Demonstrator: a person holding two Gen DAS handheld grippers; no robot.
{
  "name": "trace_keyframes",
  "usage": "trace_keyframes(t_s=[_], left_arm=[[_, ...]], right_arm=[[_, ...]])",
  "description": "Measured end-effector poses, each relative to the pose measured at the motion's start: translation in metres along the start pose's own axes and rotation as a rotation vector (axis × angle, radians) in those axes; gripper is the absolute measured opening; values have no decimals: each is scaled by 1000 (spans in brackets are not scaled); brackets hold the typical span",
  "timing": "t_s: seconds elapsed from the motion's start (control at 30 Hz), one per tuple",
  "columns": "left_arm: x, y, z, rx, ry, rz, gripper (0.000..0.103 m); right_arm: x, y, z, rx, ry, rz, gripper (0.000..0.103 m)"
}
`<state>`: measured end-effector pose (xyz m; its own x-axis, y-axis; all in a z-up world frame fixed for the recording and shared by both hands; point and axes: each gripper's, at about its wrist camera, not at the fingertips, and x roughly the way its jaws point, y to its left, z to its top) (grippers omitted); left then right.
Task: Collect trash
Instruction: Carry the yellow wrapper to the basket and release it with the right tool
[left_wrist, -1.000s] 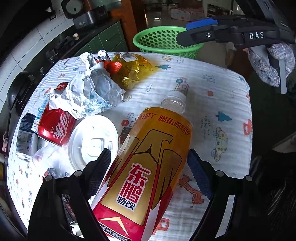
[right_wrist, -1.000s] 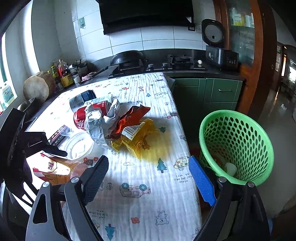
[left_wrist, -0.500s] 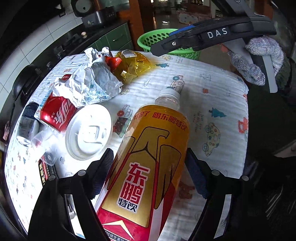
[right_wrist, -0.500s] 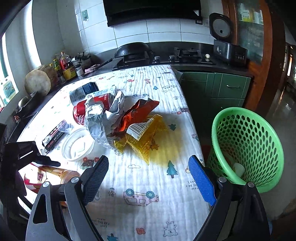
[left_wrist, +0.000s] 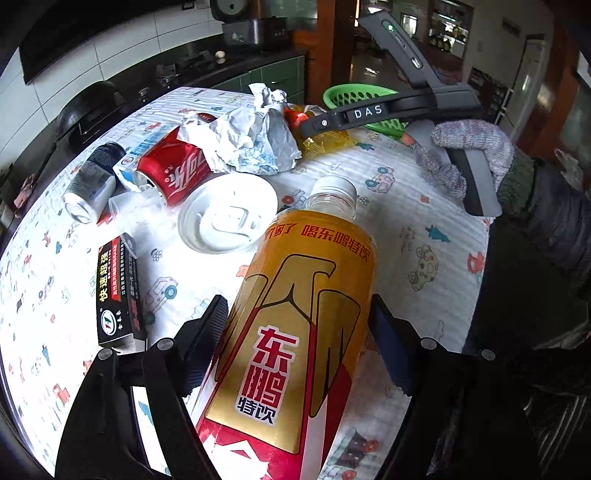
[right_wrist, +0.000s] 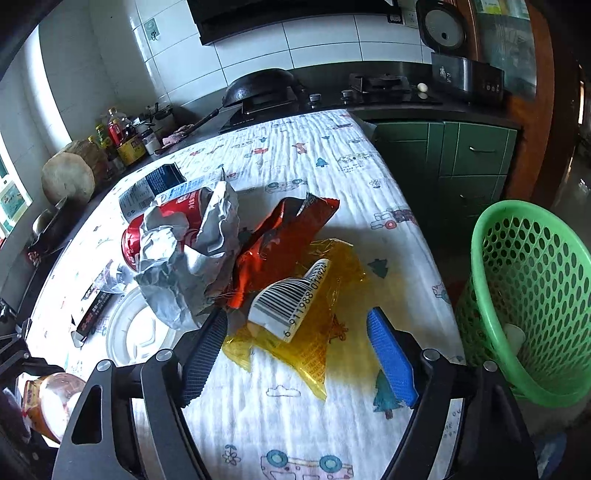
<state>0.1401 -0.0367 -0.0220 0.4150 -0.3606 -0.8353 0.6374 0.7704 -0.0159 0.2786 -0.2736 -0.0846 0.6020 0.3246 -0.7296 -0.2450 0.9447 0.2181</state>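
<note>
The left gripper (left_wrist: 295, 332) has its jaws pinching the energy-drink bottle (left_wrist: 295, 314), lifted over the tabletop (left_wrist: 424, 229); the right gripper (right_wrist: 295, 354), jaws spread, hovers over the yellow wrapper (right_wrist: 306, 325); next, likely carry the bottle to the green basket (right_wrist: 535, 295) at far right.

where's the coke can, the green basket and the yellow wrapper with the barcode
coke can (left_wrist: 177, 170), left wrist view, on its red side with the white lettering
green basket (right_wrist: 532, 295), right wrist view, on its perforated inner wall
yellow wrapper (right_wrist: 314, 354), right wrist view, on the clear yellow film below the barcode label
</note>
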Motion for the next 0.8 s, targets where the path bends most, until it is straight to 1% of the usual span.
trace_keyframes(t_s=[0.13, 0.17, 0.2, 0.23, 0.3, 0.37, 0.57, 0.8], left_arm=[[-4, 9, -2, -34, -10, 2, 75], [-5, 10, -2, -39, -13, 1, 75], [-6, 11, -2, -45, -18, 1, 75], [-7, 12, -1, -50, -22, 0, 75], [-8, 13, 1, -61, -32, -9, 75], [-9, 12, 3, -66, -41, -10, 75], [-11, 6, 13, -74, -65, -29, 75], [-5, -3, 32, -78, -88, -59, 75]], right_arm=[[11, -7, -4, 28, 27, 18, 60], [11, -8, -4, 34, 28, 21, 56], [9, -10, -6, 41, 24, 26, 52], [7, -11, -7, 45, 22, 34, 51], [1, -12, -9, 44, 18, 37, 44], [-5, -13, -11, 39, 13, 35, 40], [-30, -21, -19, 35, -19, 6, 36], [-50, -48, -27, 73, -43, -29, 35]])
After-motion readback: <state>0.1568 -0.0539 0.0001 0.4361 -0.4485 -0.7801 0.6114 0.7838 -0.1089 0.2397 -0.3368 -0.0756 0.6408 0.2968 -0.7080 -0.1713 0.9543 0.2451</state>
